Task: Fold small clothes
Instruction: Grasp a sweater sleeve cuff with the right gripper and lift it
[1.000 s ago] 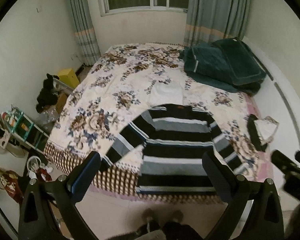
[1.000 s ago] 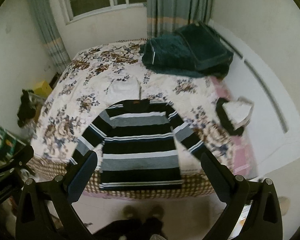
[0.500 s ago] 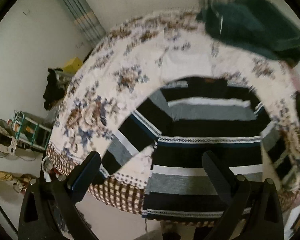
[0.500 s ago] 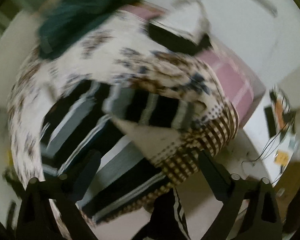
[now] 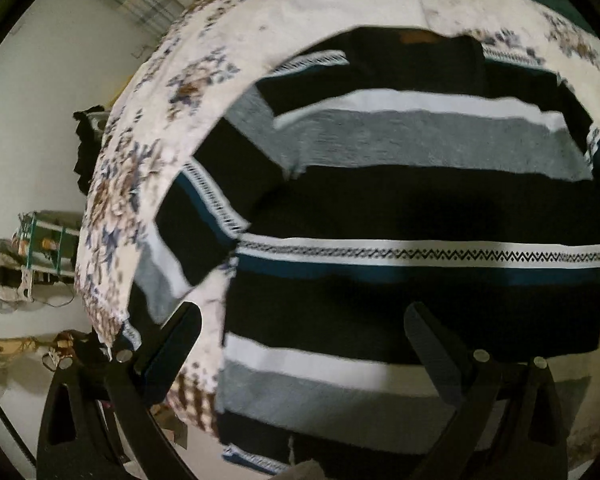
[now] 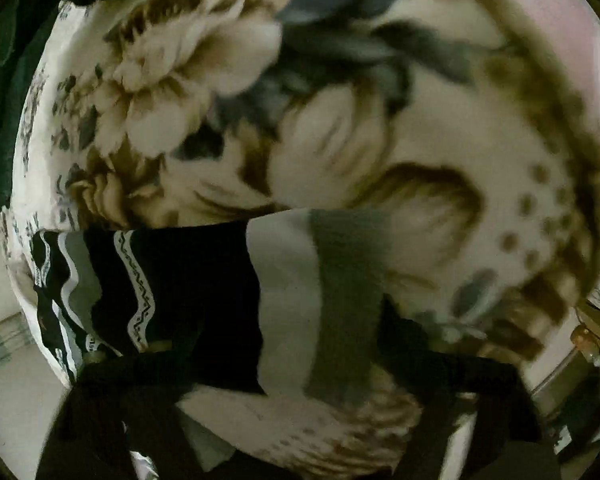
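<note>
The striped sweater is spread flat on the near part of the floral bedspread. The left gripper is held wide above its lower body. The right gripper is seen spread over a sleeve, blurred.

No readable text in either view.
The brown tag at the striped sweater collar is too blurred to read.
</note>
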The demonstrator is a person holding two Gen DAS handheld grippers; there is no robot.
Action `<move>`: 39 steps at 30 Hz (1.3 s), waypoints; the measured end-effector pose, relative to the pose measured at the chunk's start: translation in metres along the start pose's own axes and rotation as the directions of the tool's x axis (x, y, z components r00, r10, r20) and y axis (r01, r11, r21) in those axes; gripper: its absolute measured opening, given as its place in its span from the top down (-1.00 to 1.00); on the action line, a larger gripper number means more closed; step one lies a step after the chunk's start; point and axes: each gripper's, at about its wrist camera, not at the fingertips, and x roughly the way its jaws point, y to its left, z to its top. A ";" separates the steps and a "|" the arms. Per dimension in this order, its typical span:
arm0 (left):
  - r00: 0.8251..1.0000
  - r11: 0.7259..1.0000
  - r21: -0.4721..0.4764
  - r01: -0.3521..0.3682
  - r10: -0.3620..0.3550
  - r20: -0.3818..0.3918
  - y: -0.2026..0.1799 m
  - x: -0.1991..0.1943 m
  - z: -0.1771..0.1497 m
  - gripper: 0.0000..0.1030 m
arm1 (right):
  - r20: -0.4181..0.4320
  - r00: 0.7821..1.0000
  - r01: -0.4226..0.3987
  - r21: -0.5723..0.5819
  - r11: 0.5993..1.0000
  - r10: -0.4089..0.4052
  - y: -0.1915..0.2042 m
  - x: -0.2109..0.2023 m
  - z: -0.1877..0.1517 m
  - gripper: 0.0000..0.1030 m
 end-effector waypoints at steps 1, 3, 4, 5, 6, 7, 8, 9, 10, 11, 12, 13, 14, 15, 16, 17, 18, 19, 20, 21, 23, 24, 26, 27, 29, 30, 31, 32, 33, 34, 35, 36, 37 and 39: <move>1.000 1.000 0.013 0.000 0.000 0.001 -0.008 0.005 0.002 -1.00 | 0.015 1.000 -0.003 -0.019 1.000 0.003 0.002 -0.003 0.000 0.56; 1.000 0.999 0.028 0.015 -0.015 0.005 -0.020 0.011 0.005 -1.00 | 0.054 0.998 -0.022 -0.060 0.998 0.026 0.009 -0.022 0.004 0.83; 1.000 0.999 0.030 0.023 -0.024 0.013 -0.027 0.011 0.007 -1.00 | 0.105 0.994 -0.020 -0.084 0.996 0.029 0.011 -0.042 0.008 0.83; 0.999 0.999 0.037 0.036 -0.037 0.023 -0.034 0.010 0.008 -1.00 | 0.138 0.990 -0.026 -0.099 0.995 0.039 0.013 -0.057 0.014 0.83; 0.998 0.998 0.047 0.047 -0.048 0.031 -0.041 0.009 0.010 -1.00 | 0.162 0.986 -0.023 -0.102 0.995 0.039 0.014 -0.069 0.021 0.83; 0.997 0.997 0.057 0.055 -0.057 0.043 -0.047 0.008 0.011 -1.00 | 0.190 0.981 -0.019 -0.101 0.995 0.038 0.014 -0.083 0.030 0.83; 0.996 0.996 0.067 0.062 -0.066 0.057 -0.054 0.006 0.012 -1.00 | 0.222 0.974 -0.013 -0.110 0.994 0.038 0.016 -0.099 0.045 0.83; 0.995 0.994 0.074 0.074 -0.079 0.066 -0.061 0.005 0.013 -1.00 | 0.237 0.971 -0.006 -0.117 0.993 0.034 0.017 -0.108 0.054 0.83; 0.993 0.993 0.081 0.088 -0.094 0.070 -0.067 0.004 0.015 -1.00 | 0.252 0.967 0.000 -0.122 0.993 0.031 0.018 -0.117 0.067 0.83; 0.992 0.991 0.086 0.099 -0.105 0.068 -0.074 0.004 0.016 -1.00 | 0.277 0.961 0.013 -0.129 0.992 0.024 0.022 -0.127 0.084 0.83; 0.991 0.990 0.086 0.109 -0.114 0.064 -0.080 0.004 0.017 -1.00 | 0.290 0.957 0.026 -0.137 0.990 0.015 0.023 -0.130 0.087 0.83; 0.991 0.990 0.084 0.117 -0.122 0.059 -0.085 0.004 0.019 -1.00 | 0.296 0.955 0.040 -0.153 0.987 0.007 0.028 -0.132 0.098 0.83; 0.990 0.988 0.082 0.129 -0.134 0.051 -0.090 0.005 0.020 -1.00 | 0.286 0.958 0.056 -0.166 0.984 -0.007 0.033 -0.131 0.114 0.81; 0.989 0.987 0.082 0.138 -0.142 0.044 -0.095 0.006 0.022 -1.00 | 0.276 0.961 0.077 -0.163 0.984 -0.029 0.035 -0.125 0.128 0.64; 0.988 0.986 0.081 0.145 -0.148 0.037 -0.099 0.007 0.023 -1.00 | 0.267 0.962 0.089 -0.150 0.985 -0.047 0.035 -0.123 0.139 0.52; 0.988 0.985 0.082 0.151 -0.154 0.030 -0.102 0.008 0.024 -1.00 | 0.260 0.963 0.103 -0.118 0.988 -0.069 0.030 -0.120 0.148 0.16; 0.986 0.984 0.083 0.160 -0.162 0.024 -0.105 0.009 0.024 -1.00 | 0.260 0.964 0.088 -0.092 0.992 -0.061 0.023 -0.120 0.150 -0.04; 0.986 0.983 0.085 0.166 -0.168 0.021 -0.107 0.009 0.023 -1.00 | 0.261 0.965 0.053 -0.061 0.997 -0.035 0.015 -0.117 0.149 -0.09; 0.985 0.982 0.090 0.166 -0.169 0.022 -0.109 0.010 0.023 -1.00 | 0.259 0.966 -0.008 -0.008 1.000 0.010 0.002 -0.117 0.149 -0.14; 0.985 0.982 0.096 0.165 -0.168 0.023 -0.111 0.010 0.021 -1.00 | 0.258 0.965 -0.051 0.026 0.998 0.043 -0.007 -0.112 0.145 -0.21; 0.986 0.980 0.113 0.164 -0.167 0.017 -0.114 0.014 0.020 -1.00 | 0.264 0.957 -0.147 0.079 0.986 0.122 -0.026 -0.103 0.142 -0.29; 0.986 0.979 0.121 0.162 -0.164 0.009 -0.116 0.018 0.019 -1.00 | 0.274 0.951 -0.175 0.094 0.980 0.143 -0.034 -0.097 0.141 -0.30; 0.987 0.979 0.130 0.157 -0.159 0.003 -0.118 0.023 0.018 -1.00 | 0.292 0.937 -0.222 0.081 0.972 0.190 -0.038 -0.088 0.151 -0.30; 0.988 0.979 0.138 0.151 -0.153 0.003 -0.119 0.025 0.017 -1.00 | 0.298 0.933 -0.230 0.064 0.971 0.201 -0.036 -0.084 0.158 -0.30; 0.990 0.979 0.153 0.139 -0.141 0.006 -0.123 0.027 0.016 -1.00 | 0.278 0.931 -0.254 0.024 0.967 0.238 -0.028 -0.077 0.169 -0.30; 0.990 0.979 0.156 0.135 -0.138 0.006 -0.124 0.028 0.015 -1.00 | 0.282 0.931 -0.238 -0.012 0.971 0.232 -0.018 -0.078 0.170 -0.07; 0.991 0.979 0.159 0.132 -0.134 0.005 -0.125 0.029 0.015 -1.00 | 0.286 0.932 -0.209 -0.073 0.975 0.221 -0.005 -0.082 0.168 0.24; 0.991 0.979 0.160 0.129 -0.132 0.004 -0.126 0.029 0.015 -1.00 | 0.285 0.941 -0.150 -0.124 0.981 0.180 0.009 -0.088 0.166 0.85; 0.991 0.978 0.160 0.130 -0.132 0.002 -0.128 0.029 0.015 -1.00 | 0.314 0.935 -0.126 -0.147 0.981 0.167 0.016 -0.096 0.164 0.85; 0.991 0.978 0.160 0.133 -0.135 0.002 -0.130 0.029 0.016 -1.00 | 0.361 0.919 -0.107 -0.153 0.982 0.156 0.020 -0.108 0.163 0.86; 0.990 0.977 0.161 0.139 -0.142 0.003 -0.132 0.027 0.016 -1.00 | 0.413 0.898 -0.097 -0.148 0.984 0.151 0.022 -0.124 0.164 0.86; 0.989 0.976 0.163 0.144 -0.147 0.005 -0.133 0.026 0.017 -1.00 | 0.443 0.884 -0.103 -0.131 0.986 0.151 0.020 -0.137 0.171 0.86; 0.988 0.975 0.165 0.151 -0.154 0.009 -0.136 0.025 0.017 -1.00 | 0.434 0.887 -0.117 -0.116 0.986 0.156 0.016 -0.140 0.178 0.86; 0.986 0.972 0.171 0.163 -0.167 0.011 -0.142 0.023 0.017 -1.00 | 0.336 0.929 -0.142 -0.071 0.987 0.158 0.010 -0.127 0.199 0.68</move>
